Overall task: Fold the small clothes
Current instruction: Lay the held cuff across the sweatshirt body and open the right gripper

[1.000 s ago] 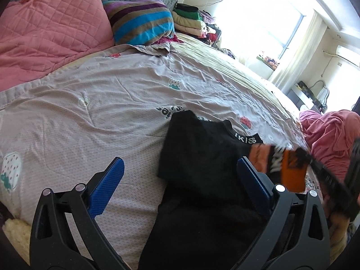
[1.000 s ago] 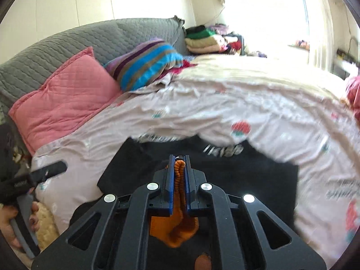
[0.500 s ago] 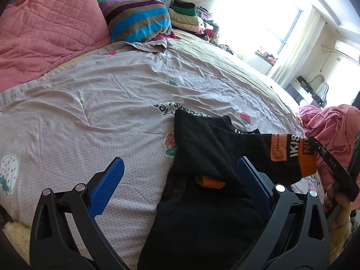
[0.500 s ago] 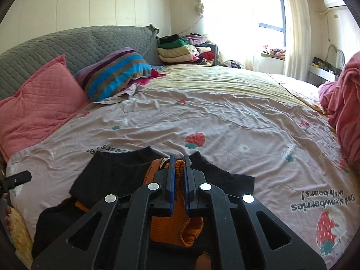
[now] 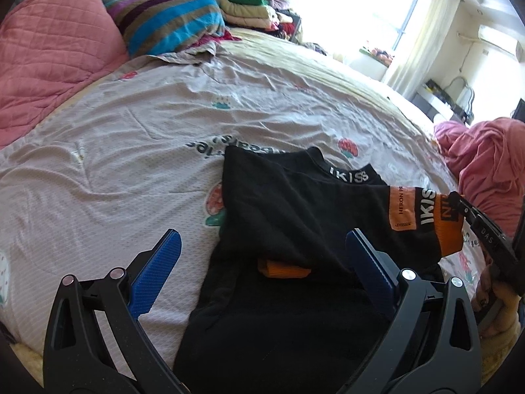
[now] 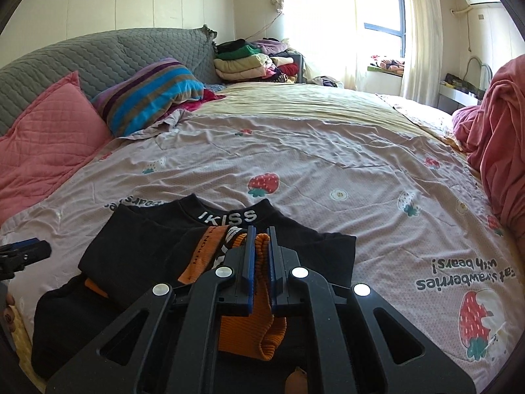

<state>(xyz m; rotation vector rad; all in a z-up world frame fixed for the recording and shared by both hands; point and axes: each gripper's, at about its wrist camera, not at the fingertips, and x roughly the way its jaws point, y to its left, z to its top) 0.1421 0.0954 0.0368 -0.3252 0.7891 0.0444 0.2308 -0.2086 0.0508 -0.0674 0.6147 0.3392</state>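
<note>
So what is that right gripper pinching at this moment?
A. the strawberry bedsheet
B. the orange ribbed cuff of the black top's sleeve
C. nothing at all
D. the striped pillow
B: in the right wrist view the right gripper is shut on the orange ribbed cuff, which sticks up between its blue pads and hangs below them, over the black top.

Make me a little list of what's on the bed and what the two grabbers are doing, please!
surface: bedsheet with strawberry print
garment: black sweater, lying on the sheet
right gripper: shut on orange cuff of one sleeve
left gripper: open, holding nothing, above the sweater
pillows: pink pillow, striped pillow
background: stack of folded clothes
</note>
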